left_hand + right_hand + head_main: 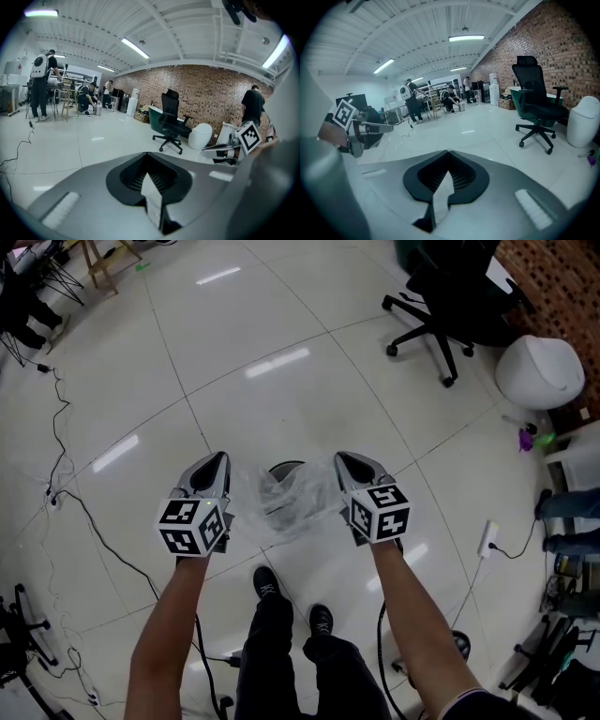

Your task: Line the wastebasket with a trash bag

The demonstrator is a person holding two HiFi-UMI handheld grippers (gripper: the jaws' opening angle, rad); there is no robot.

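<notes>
A clear trash bag (292, 495) hangs stretched between my two grippers, above a dark round wastebasket (284, 466) on the floor. My left gripper (215, 465) holds the bag's left edge, and my right gripper (348, 463) holds its right edge. In the left gripper view the jaws (149, 174) are shut on a strip of the bag's film (152, 199). The right gripper view shows the same: jaws (449, 174) shut on a strip of film (439, 197). The bag hides most of the basket.
A black office chair (441, 315) and a white lidded bin (539, 371) stand at the far right. Cables (58, 486) trail over the floor at the left, and a power strip (488, 538) lies at the right. My shoes (266, 581) are just behind the basket.
</notes>
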